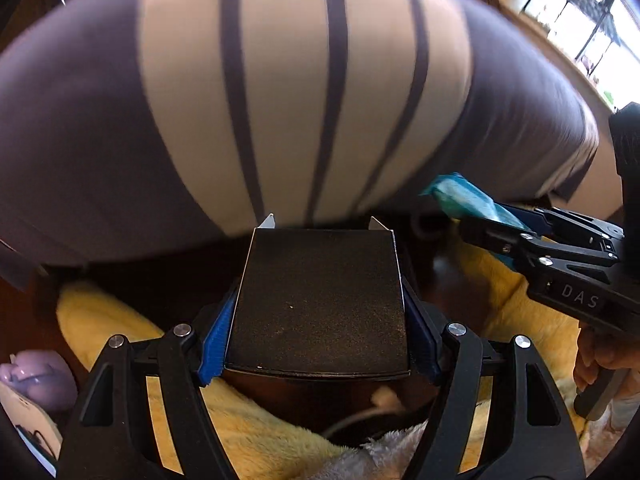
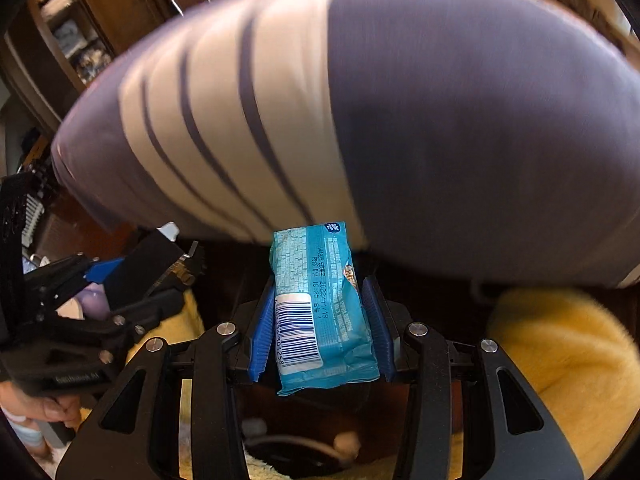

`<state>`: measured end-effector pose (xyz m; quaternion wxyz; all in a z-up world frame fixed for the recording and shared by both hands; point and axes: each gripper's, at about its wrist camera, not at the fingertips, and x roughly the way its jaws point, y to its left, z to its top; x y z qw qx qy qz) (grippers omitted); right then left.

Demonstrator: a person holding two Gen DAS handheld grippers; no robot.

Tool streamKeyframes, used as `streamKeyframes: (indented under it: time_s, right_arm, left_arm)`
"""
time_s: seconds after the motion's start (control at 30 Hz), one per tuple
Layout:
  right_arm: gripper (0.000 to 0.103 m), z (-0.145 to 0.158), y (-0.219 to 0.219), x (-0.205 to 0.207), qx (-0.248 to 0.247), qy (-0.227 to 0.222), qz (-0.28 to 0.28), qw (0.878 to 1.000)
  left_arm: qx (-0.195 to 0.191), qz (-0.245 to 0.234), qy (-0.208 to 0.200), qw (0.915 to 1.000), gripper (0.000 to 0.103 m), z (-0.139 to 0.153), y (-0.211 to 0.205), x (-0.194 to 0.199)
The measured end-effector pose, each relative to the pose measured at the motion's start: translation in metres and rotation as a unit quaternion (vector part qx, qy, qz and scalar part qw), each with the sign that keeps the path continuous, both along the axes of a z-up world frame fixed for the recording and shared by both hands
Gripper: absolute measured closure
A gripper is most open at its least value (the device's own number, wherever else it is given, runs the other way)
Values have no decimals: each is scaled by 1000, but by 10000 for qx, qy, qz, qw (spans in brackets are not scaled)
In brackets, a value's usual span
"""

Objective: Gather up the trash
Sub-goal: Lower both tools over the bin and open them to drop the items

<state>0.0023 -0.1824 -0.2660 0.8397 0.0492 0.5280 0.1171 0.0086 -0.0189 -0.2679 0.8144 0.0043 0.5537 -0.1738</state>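
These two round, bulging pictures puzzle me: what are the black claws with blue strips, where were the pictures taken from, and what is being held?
No robot arm here: a person holds a hand tool in each hand, each with two fingers lined with blue pads and a wide-angle camera looking forward along them. That lens bends the picture.

The left tool's view shows the left gripper shut on a black box. The right gripper shows at its right edge.

The right tool's view shows the right gripper shut on a teal snack wrapper with a barcode. The left gripper appears at its left.

Ahead lies a blurred bed cover, purple with cream stripes; below is a yellow fluffy blanket and dark wooden floor.
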Motion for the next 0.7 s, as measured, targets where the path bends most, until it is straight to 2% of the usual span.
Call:
streamKeyframes:
  time_s: [0.17, 0.27, 0.5, 0.63, 0.7]
  right_arm:
    - [60, -46, -3, 8, -13, 578, -97, 9983]
    - [60, -59, -4, 12, 51, 754, -140, 9970]
    - [57, -73, 8, 18, 68, 917, -147, 9957]
    - [36, -73, 6, 22, 95, 915, -204, 9956]
    - [35, -71, 3, 23, 103, 885, -246, 9957]
  left_arm:
    - [25, -128, 647, 9978, 34, -48, -5, 5]
    - [68, -176, 964, 9952, 34, -71, -9, 6]
    - [125, -270, 1225, 9920, 33, -91, -15, 10]
    - [236, -211, 1239, 9918, 22, -92, -20, 15]
    - [250, -162, 1202, 9923, 16, -90, -18, 17]
